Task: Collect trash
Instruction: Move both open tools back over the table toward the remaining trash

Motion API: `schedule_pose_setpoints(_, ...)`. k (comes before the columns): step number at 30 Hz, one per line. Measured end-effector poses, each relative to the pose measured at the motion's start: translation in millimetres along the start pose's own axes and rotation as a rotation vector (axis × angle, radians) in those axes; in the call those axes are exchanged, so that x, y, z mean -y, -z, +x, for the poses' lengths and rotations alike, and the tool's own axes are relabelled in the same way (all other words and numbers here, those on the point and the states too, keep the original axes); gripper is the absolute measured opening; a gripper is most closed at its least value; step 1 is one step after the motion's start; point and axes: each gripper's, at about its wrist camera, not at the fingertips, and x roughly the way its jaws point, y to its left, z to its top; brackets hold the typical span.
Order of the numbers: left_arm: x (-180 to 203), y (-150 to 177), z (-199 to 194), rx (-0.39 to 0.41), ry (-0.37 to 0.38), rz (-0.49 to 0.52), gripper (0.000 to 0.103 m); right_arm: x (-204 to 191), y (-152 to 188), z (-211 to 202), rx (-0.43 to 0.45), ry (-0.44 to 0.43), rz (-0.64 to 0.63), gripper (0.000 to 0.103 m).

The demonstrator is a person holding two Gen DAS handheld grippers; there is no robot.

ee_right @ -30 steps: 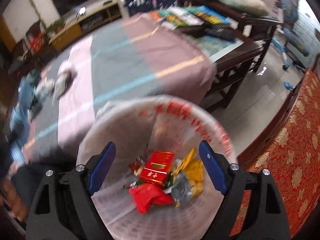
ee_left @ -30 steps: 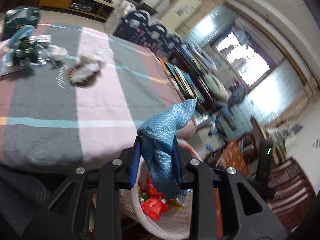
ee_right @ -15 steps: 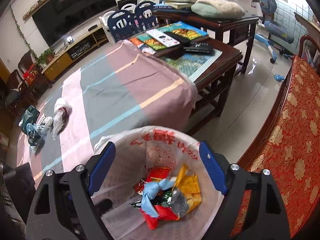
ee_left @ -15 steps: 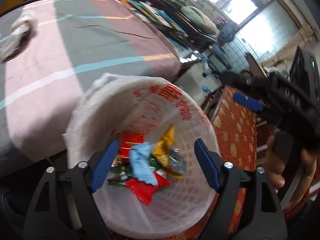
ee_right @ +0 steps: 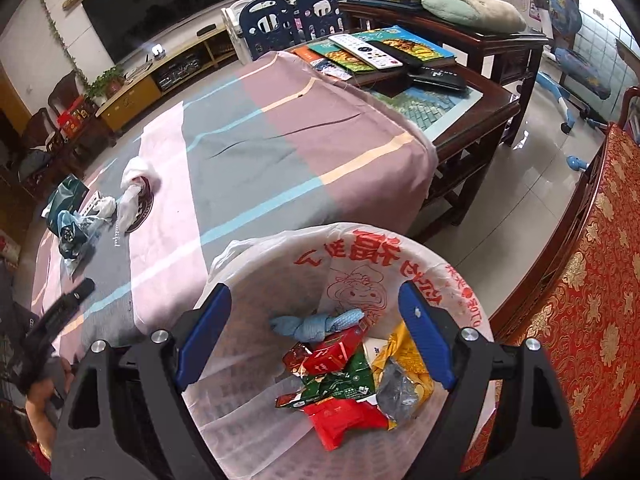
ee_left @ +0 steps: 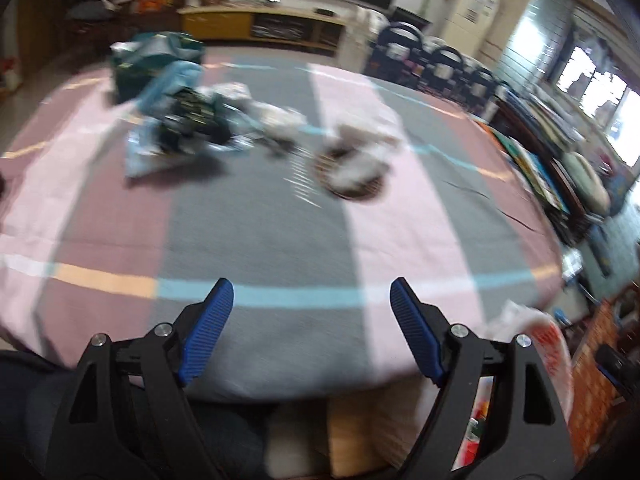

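Note:
A white bin [ee_right: 404, 264] lined with a printed plastic bag stands by the table edge and holds wrappers and a knotted blue wrapper [ee_right: 320, 326]. My right gripper [ee_right: 316, 336] is open and empty above the bin. My left gripper [ee_left: 310, 332] is open and empty over the near edge of the striped table [ee_left: 260, 232]. Farther on the table lie white crumpled trash on a dark round coaster [ee_left: 356, 168], more white crumpled trash [ee_left: 276, 118] and a pile of blue and dark green bags [ee_left: 176, 116]. The bin's rim shows in the left wrist view [ee_left: 548, 336].
A dark wooden side table [ee_right: 460, 92] with books and remotes stands beyond the striped table. A red patterned cushion [ee_right: 592, 300] is right of the bin. Blue chairs [ee_right: 296, 16] and a TV cabinet [ee_right: 168, 72] are at the back.
My left gripper let the blue wrapper fall into the bin, then swung left from the bin to face the table. My right gripper stayed open above the bin.

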Motion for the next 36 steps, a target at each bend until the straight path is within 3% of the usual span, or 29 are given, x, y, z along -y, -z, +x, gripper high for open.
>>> schedule_pose_setpoints(4,-39,-22,-1,0.065,-0.118,-0.062,0.084,-17,-1,6,-0.005,-0.002,-0.035,0.084)
schedule_pose_setpoints(7,-65,-32,-2,0.099,-0.166,-0.142,0.086,-38,-5,16,-0.015,-0.023,-0.064,0.084)
schedule_pose_setpoints(12,-102,-28,-11,0.162,-0.251,-0.327,0.086,-92,-8,41,-0.042,-0.068,-0.152,0.084)
schedule_pose_setpoints(16,-112,-21,-18,0.201,-0.298,-0.383,0.087,-137,-9,58,-0.052,-0.094,-0.240,0.084)
schedule_pose_setpoints(18,-118,-18,-19,0.207,-0.299,-0.417,0.087,-156,-10,65,-0.044,-0.105,-0.268,0.084)
schedule_pose_setpoints(22,-143,-13,-18,0.195,-0.204,-0.555,0.093,-192,-19,89,-0.037,-0.124,-0.307,0.084)
schedule_pose_setpoints(26,-156,-5,-18,0.206,-0.192,-0.650,0.093,-232,-35,109,-0.010,-0.148,-0.347,0.084)
schedule_pose_setpoints(30,-148,-6,-16,0.197,-0.198,-0.619,0.093,-276,-49,127,0.029,-0.150,-0.420,0.084)
schedule_pose_setpoints(36,-140,-8,-17,0.219,-0.215,-0.572,0.094,-292,-75,179,0.007,0.011,-0.343,0.084)
